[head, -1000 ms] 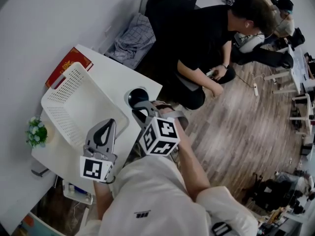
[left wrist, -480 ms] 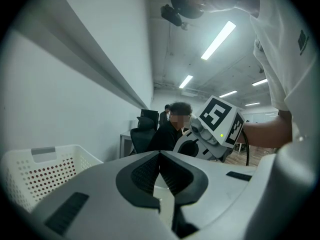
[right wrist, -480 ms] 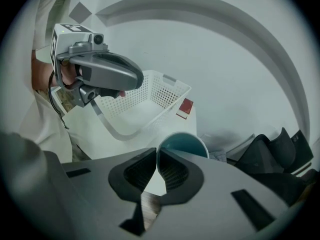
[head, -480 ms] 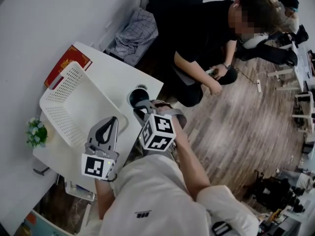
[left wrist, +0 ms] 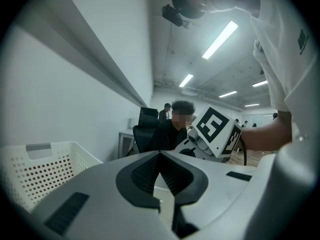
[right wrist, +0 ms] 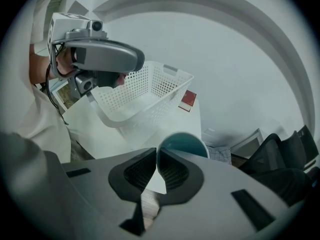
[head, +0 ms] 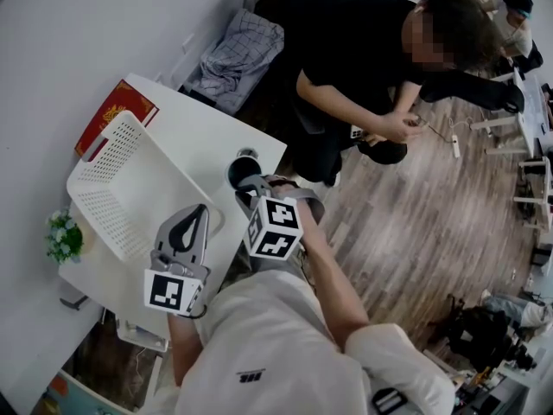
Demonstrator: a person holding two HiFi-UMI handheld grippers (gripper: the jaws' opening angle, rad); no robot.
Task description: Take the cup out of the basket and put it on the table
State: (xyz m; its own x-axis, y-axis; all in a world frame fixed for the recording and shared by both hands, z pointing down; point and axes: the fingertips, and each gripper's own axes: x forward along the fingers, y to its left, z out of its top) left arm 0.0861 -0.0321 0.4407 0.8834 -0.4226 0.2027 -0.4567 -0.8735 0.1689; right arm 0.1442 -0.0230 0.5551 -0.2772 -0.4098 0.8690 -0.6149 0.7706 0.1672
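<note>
The dark teal cup (head: 244,168) is outside the basket, low over the white table (head: 200,132) near its right edge. My right gripper (head: 248,186) is shut on its rim. In the right gripper view the pads clamp the near wall of the cup (right wrist: 183,143). I cannot tell whether the cup touches the tabletop. The white perforated basket (head: 117,184) lies to the left and looks empty, as it does in the right gripper view (right wrist: 145,89). My left gripper (head: 188,220) hovers at the basket's near right corner, shut with nothing in it. The basket (left wrist: 35,166) shows at its lower left.
A red book (head: 112,115) lies behind the basket and a small plant (head: 65,236) stands at its left. A chair with a checked cloth (head: 240,52) stands beyond the table. A person in black (head: 363,59) sits close to the table's right side, over wooden floor.
My right gripper has sunk a little toward the table with the cup in it. The left gripper has barely shifted. The seated person has raised both hands.
</note>
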